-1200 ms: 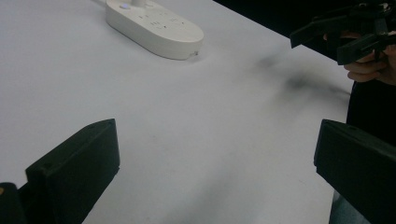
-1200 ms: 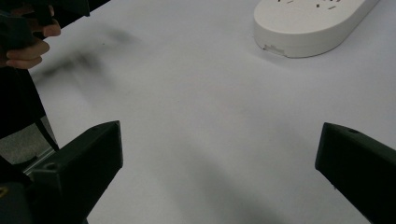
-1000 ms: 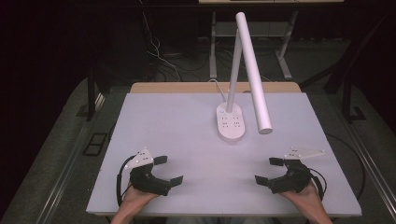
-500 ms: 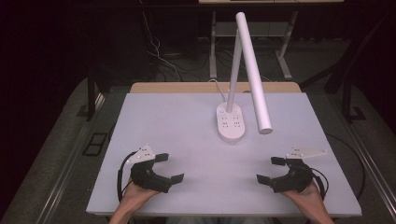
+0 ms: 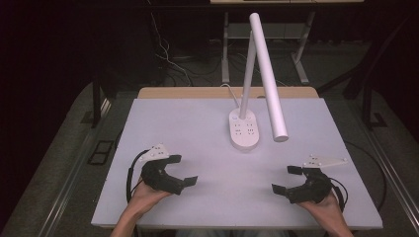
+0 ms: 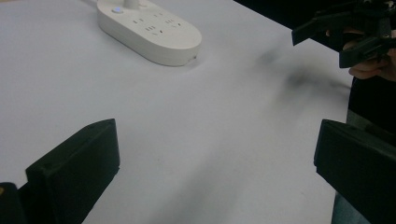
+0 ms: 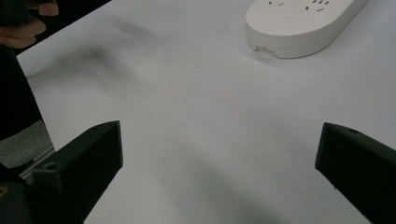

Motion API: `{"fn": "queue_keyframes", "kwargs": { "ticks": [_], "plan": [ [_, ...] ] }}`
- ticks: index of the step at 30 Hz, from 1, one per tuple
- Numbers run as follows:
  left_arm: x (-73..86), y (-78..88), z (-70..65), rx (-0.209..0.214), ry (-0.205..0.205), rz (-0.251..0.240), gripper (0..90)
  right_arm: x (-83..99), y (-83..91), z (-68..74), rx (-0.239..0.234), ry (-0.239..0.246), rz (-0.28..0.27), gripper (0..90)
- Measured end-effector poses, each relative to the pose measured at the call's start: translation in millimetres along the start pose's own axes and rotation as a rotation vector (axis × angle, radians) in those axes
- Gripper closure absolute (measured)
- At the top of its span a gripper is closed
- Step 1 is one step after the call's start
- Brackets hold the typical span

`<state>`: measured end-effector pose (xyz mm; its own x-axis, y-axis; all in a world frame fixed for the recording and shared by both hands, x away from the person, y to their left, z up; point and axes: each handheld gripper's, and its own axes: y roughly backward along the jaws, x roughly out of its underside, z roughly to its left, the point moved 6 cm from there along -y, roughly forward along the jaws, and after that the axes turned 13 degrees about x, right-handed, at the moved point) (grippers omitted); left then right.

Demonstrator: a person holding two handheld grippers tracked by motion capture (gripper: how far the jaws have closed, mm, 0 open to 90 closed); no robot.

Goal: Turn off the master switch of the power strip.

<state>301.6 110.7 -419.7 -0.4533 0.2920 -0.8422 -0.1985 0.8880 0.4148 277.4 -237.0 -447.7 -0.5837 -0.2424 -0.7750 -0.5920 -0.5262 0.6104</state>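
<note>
Two tongs are held low over the near edge of the white desk (image 5: 197, 123); left tongs (image 5: 184, 170) are seen at the near left, right tongs (image 5: 285, 179) at the near right, well apart from each other; both are set with jaws wide apart and nothing gripped between them, as confirmed in the left gripper view (image 6: 215, 172) and the right gripper view (image 7: 219, 172); bare desk surface is seen between each pair of jaws. A left hand (image 5: 143, 195) and a right hand (image 5: 323, 202) are wrapped around the respective handles, forearms entering from the bottom edge. A white desk lamp (image 5: 264, 74) is stood at the middle-far part of the desk; its oval base (image 5: 244, 129), fitted with socket holes, is located between and beyond both tongs, touched by neither; the lamp head is tilted down towards the right. The base is also seen top left in the left gripper view (image 6: 149, 30) and top right in the right gripper view (image 7: 303, 23).
</note>
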Motion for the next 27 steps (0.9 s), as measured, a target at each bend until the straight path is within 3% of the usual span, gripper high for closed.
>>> {"fn": "queue_keyframes", "kwargs": {
  "ticks": [27],
  "plan": [
    [-44.8, -18.6, 17.4, 0.016, -0.034, 0.049, 0.0, 0.2, 0.6, -1.4, 0.006, -0.002, -0.001, 0.1]
  ]
}}
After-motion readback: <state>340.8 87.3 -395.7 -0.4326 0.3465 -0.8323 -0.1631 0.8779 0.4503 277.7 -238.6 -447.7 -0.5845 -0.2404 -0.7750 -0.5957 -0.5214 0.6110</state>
